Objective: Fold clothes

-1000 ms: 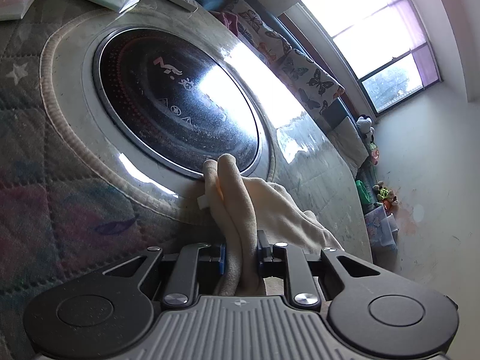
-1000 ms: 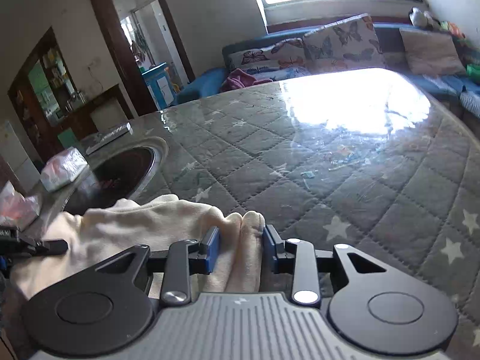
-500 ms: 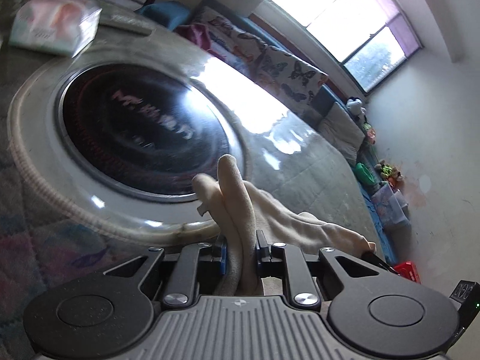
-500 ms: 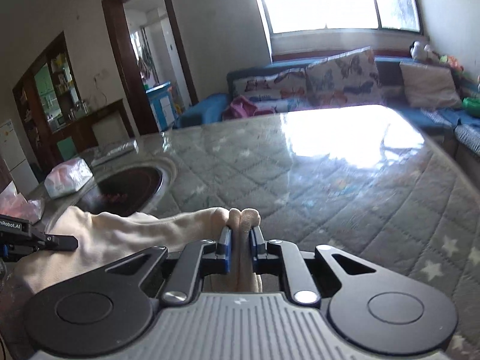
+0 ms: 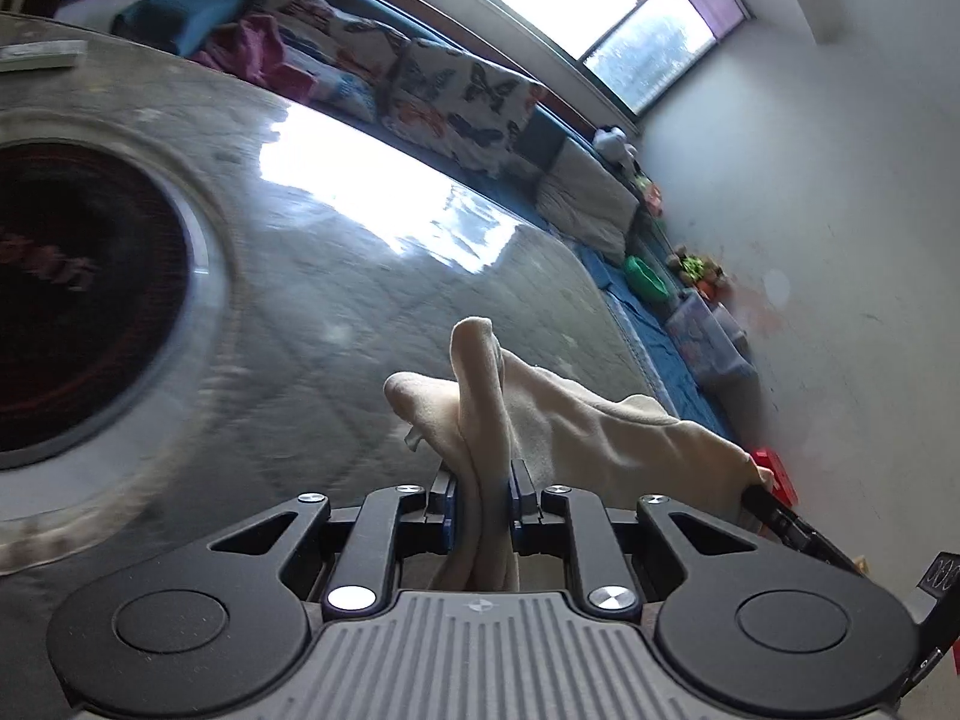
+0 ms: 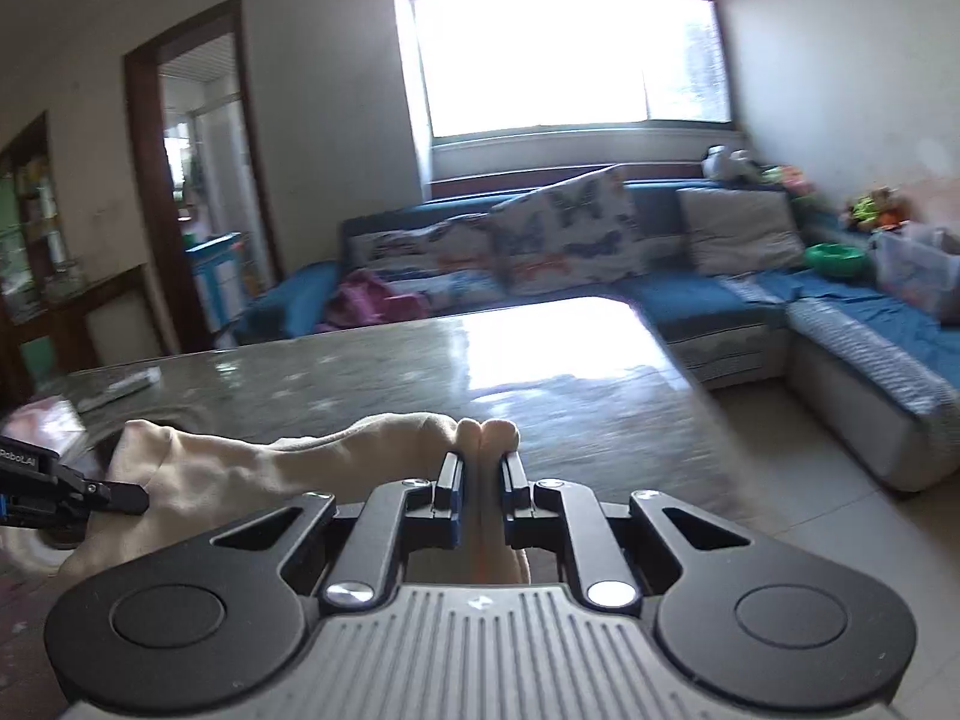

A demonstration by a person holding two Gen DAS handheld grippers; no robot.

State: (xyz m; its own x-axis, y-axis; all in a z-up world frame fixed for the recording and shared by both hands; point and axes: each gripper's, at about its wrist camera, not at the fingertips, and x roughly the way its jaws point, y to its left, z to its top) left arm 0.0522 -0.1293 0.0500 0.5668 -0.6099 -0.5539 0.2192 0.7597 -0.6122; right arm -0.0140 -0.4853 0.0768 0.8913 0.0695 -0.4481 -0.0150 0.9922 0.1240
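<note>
A cream garment (image 5: 600, 432) hangs stretched between both grippers, above the table. In the left wrist view my left gripper (image 5: 480, 480) is shut on a bunched fold of it, and the cloth runs right to the tip of my right gripper (image 5: 774, 504). In the right wrist view my right gripper (image 6: 480, 468) is shut on another fold of the cream garment (image 6: 240, 468). From there the cloth stretches left to my left gripper (image 6: 114, 495). The part of the garment hanging below the grippers is hidden.
A table (image 5: 360, 252) with a quilted star cover under glass holds a round black cooktop (image 5: 72, 300), a remote (image 5: 36, 57) and a tissue pack (image 6: 42, 420). Beyond it stands a blue sofa (image 6: 690, 294) with butterfly cushions. Tiled floor (image 6: 810, 510) lies to the right.
My right jaws closed on the cloth fold. Both grippers rose with the garment, lifting it off the table. The left view swung away from the cooktop towards the sofa.
</note>
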